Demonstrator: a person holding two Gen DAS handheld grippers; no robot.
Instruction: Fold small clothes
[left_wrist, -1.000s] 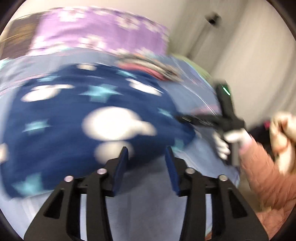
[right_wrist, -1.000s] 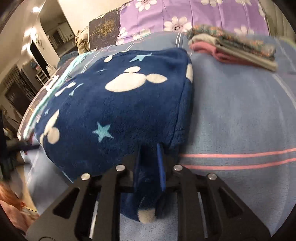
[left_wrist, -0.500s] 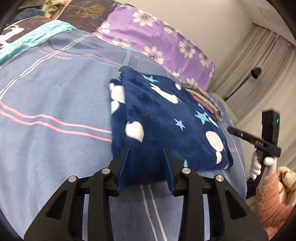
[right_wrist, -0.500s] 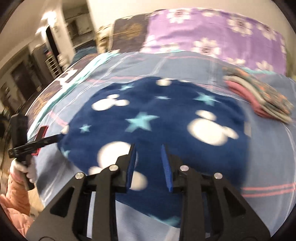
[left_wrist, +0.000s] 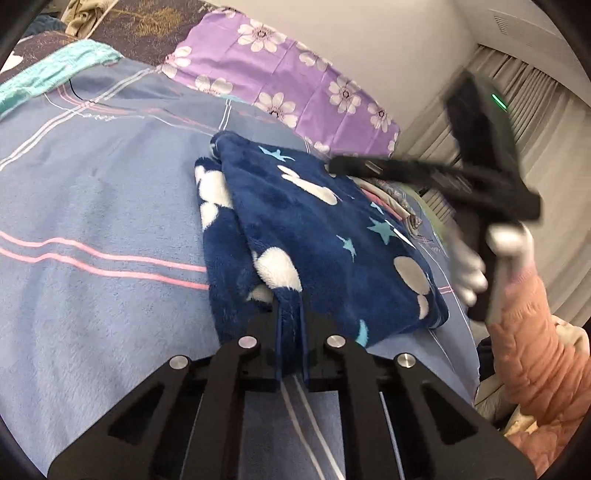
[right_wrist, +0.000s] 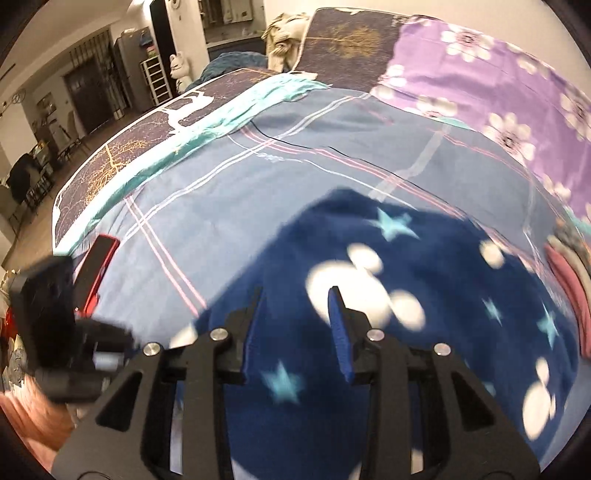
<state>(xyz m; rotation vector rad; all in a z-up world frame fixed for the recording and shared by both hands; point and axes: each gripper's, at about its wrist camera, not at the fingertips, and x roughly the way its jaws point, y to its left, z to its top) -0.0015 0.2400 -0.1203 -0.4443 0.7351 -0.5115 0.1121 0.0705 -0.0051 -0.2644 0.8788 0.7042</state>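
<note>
Left tongs (left_wrist: 290, 314): clenched on a near corner of the navy fleece garment (left_wrist: 325, 236), the pinched fabric standing up between the two fingers.
Garment position: it lies on the bed (left_wrist: 96, 206), reaching forward and to the right of the left tongs, partly folded, with a lower layer showing along its left edge.
Long axis: runs away from the left tongs towards the purple flowered pillow (left_wrist: 280, 85).
Key relation: the held corner is the nearest point of the garment; the free bulk lies ahead of it, so a fold would carry that corner forward or across to the right.
Nearer hand: the left one, which already has cloth.
Right tongs (right_wrist: 295, 325): released, jaws apart, hovering over the middle of the garment; contact with the fleece cannot be judged through the motion blur.
Folded pile (right_wrist: 569, 280): finished clothes sit to the far right of the right tongs, just beside the garment's edge.
Change, left: half a second ago these tongs stood apart around the corner; now they have closed on it.
Change, right: a second ago they pinched an edge; now they have let go.
</note>
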